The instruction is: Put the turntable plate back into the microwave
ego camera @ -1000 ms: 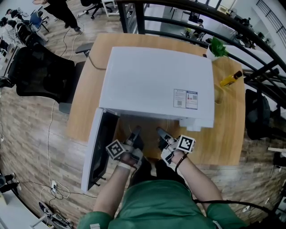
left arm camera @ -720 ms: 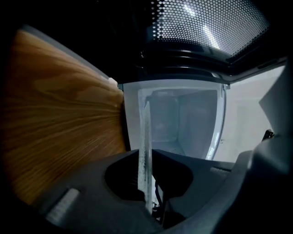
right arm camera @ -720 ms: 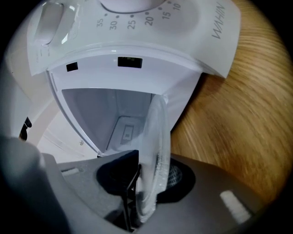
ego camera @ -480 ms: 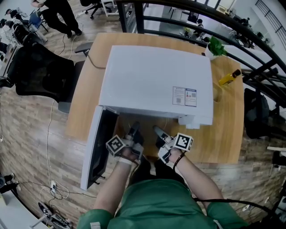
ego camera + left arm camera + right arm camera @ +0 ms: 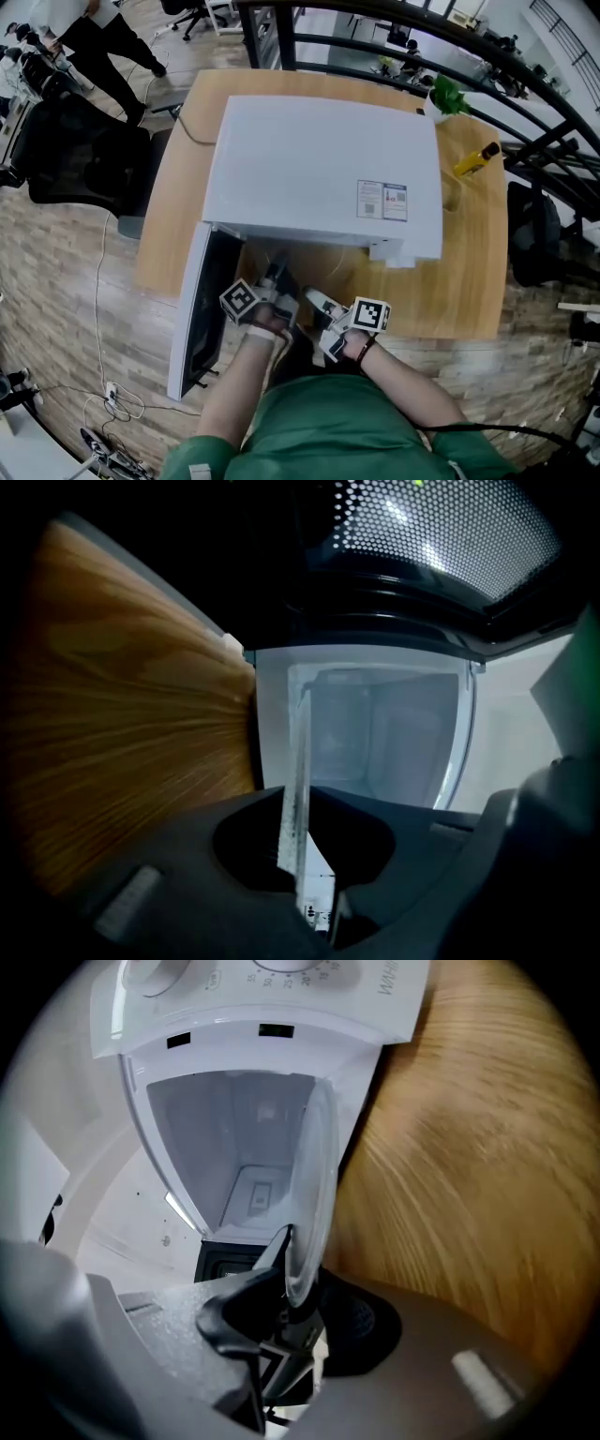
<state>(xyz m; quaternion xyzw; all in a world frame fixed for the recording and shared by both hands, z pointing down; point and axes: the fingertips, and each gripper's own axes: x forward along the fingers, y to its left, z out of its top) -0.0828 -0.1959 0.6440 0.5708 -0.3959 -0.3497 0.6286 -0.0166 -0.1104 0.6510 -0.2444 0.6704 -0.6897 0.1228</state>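
The turntable plate [image 5: 300,733] hangs roughly level before the open microwave [image 5: 319,169].
The left tool [image 5: 298,803] pinches its rim; the right tool [image 5: 305,1283], jaws just opened wide, straddles it unclamped. Best kept level, slid inside and seated centred.

Clear glass turntable plate [image 5: 295,780], edge-on before open white microwave [image 5: 319,169]

Even, bright daylight fills the head view. The white microwave [image 5: 319,169] top is nearly washed out, soft shadow pools under its front, and the floor [image 5: 66,281] bows at the fisheye edges. The left gripper view is dim and black-cornered, with glints through the door mesh [image 5: 441,527] and the table [image 5: 122,714] streaked by blur. The right gripper view is brighter: the plate [image 5: 314,1185] glows pale, and the near foreground is soft.
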